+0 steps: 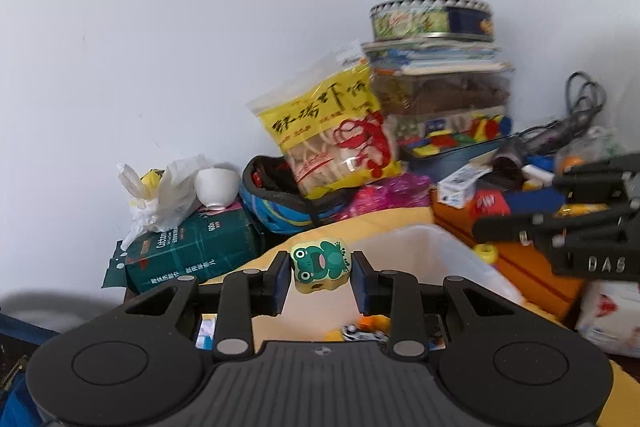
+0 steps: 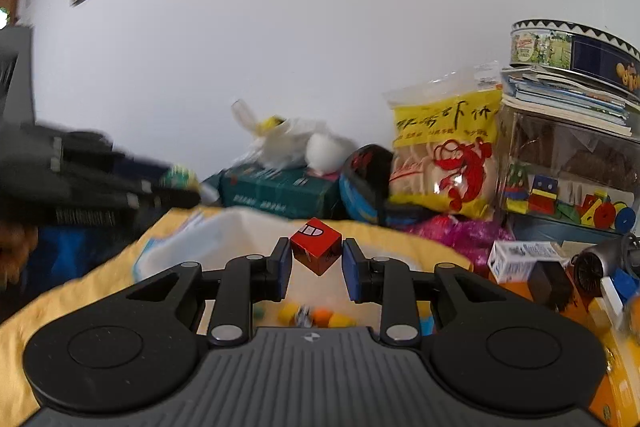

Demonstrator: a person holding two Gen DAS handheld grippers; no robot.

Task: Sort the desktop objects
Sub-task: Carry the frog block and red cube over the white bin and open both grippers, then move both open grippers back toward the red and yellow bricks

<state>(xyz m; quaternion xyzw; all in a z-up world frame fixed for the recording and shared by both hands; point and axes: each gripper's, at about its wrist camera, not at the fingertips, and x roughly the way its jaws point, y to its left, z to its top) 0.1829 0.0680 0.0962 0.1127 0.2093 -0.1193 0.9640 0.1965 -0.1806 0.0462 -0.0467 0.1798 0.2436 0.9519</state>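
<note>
While both grippers hang over the yellow bin, here is how things sit.

Left gripper (image 1: 320,269): its two blue pads squeeze the frog block (image 1: 320,265) from both sides. The block is pinched tight and lifted in the air.

Right gripper (image 2: 315,259): its pads are clamped on the red cube (image 2: 316,245). The cube sits cocked, one corner pointing down.

Frog block: pale yellow with a green frog on it. It is right at the tips of the left gripper, at 12 o'clock from the wrist camera.

Red cube: at 12 o'clock from the right wrist camera, held between the pads.

Yellow bin (image 1: 460,251): its white inside opens just under both blocks, toward 6 o'clock from each one. Small toys (image 2: 316,315) lie at the bottom.

Which way to go: I think the drop is straight down. Both blocks look already above the opening.

Who is nearer: I cannot tell. Each gripper seems just as close to the bin.

Long side: both blocks look squarish, so no side is the long one.

Behind, at 1 o'clock: a shrimp snack bag (image 1: 332,131) leans on a clear toy box (image 1: 452,123).
</note>
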